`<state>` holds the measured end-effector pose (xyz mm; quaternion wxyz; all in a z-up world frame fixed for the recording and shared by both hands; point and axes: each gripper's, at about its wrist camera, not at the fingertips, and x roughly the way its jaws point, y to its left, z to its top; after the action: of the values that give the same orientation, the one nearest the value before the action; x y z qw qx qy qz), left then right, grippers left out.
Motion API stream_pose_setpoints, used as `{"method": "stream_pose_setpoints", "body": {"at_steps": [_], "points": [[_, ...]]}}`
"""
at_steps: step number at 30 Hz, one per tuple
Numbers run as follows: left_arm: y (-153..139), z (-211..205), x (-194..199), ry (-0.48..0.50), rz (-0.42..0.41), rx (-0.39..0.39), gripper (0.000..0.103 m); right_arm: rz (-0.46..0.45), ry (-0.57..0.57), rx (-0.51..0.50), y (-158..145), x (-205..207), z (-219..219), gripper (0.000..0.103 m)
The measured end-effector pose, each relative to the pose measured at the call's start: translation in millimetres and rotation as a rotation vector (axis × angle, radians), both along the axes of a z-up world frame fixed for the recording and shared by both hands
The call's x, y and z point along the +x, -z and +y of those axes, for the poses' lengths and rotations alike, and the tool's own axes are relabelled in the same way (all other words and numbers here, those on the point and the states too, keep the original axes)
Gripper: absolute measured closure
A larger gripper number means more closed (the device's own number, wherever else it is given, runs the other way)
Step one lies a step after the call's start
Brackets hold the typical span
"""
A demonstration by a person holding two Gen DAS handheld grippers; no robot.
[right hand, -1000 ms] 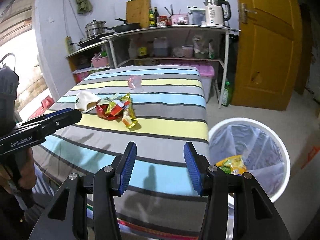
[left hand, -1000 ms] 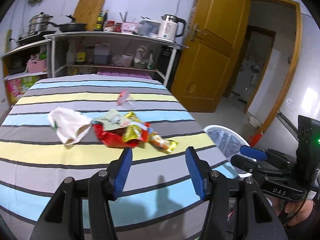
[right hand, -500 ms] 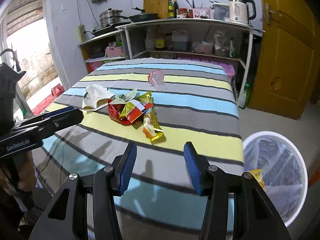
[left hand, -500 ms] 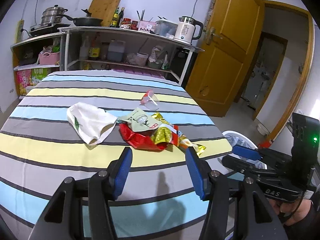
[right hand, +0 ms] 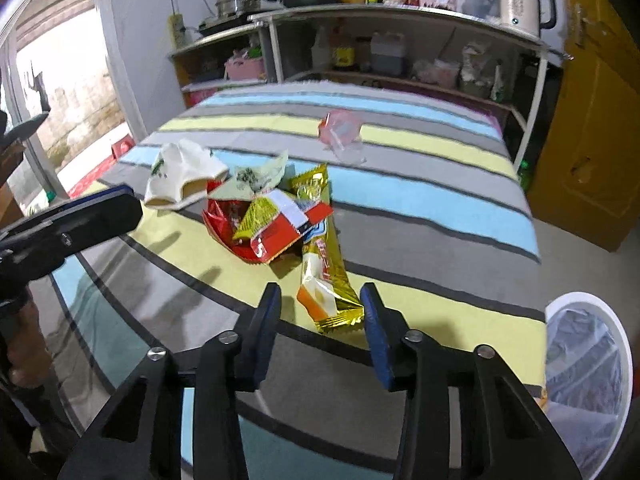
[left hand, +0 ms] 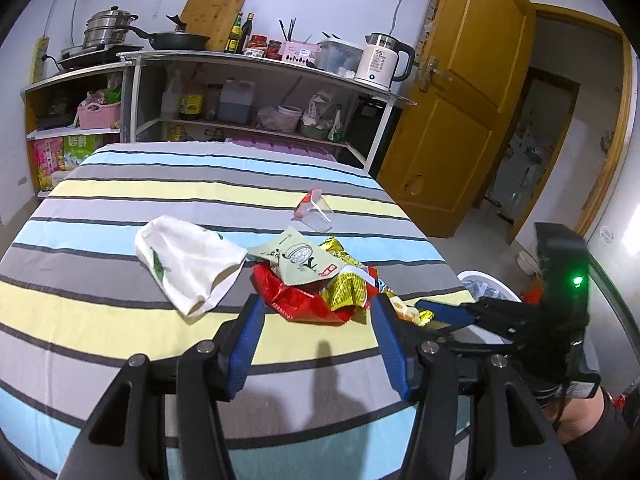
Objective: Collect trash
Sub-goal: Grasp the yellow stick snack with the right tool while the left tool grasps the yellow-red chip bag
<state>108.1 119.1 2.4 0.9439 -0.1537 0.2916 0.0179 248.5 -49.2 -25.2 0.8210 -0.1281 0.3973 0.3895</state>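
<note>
A heap of snack wrappers lies mid-table on the striped cloth: a red bag point(left hand: 298, 300), a pale green packet point(left hand: 304, 258), yellow foil point(left hand: 348, 290). A white paper bag point(left hand: 186, 262) lies to its left, a clear plastic cup point(left hand: 314, 212) behind. My left gripper point(left hand: 318, 326) is open and empty, just short of the red bag. My right gripper point(right hand: 320, 312) is open, its jaws either side of the near end of a long gold wrapper point(right hand: 324, 276). The heap point(right hand: 264, 224), paper bag point(right hand: 184, 176) and cup point(right hand: 340, 134) show beyond.
A white bin with a clear liner point(right hand: 588, 360) stands on the floor at the table's right corner; its rim shows in the left wrist view point(left hand: 486, 286). Kitchen shelves point(left hand: 256, 92) stand behind the table. A wooden door point(left hand: 460, 120) is at right.
Both grippers have moved forward toward the wrapper heap. The right one swung left, away from the bin, and now straddles the gold wrapper's end. Both stayed open.
</note>
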Motion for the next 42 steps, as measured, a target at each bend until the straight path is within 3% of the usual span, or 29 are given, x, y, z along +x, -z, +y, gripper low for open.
{"method": "stream_pose_setpoints", "body": {"at_steps": [2, 4, 17, 23, 33, 38, 42], "points": [[1, -1, 6, 0.010, 0.005, 0.000, 0.046, 0.021, -0.013, -0.003, 2, 2, 1, 0.074], [2, -4, 12, 0.025, 0.011, -0.001, 0.046, 0.031, -0.014, 0.002, 2, 2, 0, 0.079], [14, -30, 54, 0.111, 0.082, 0.030, 0.046, 0.042, 0.028, 0.028, 2, 1, -27, 0.079], [7, -48, 54, 0.157, 0.060, 0.077, 0.046, 0.036, 0.059, 0.035, 2, 1, -42, 0.079], [25, -55, 78, 0.160, 0.171, 0.079, 0.046, 0.036, 0.126, 0.052, 1, 2, -74, 0.079], [33, -62, 89, 0.150, 0.243, 0.121, 0.046, 0.040, 0.147, 0.060, 2, 2, -83, 0.079], [34, -67, 90, 0.144, 0.259, 0.162, 0.057, 0.042, 0.159, 0.065, 2, 0, -90, 0.079]]}}
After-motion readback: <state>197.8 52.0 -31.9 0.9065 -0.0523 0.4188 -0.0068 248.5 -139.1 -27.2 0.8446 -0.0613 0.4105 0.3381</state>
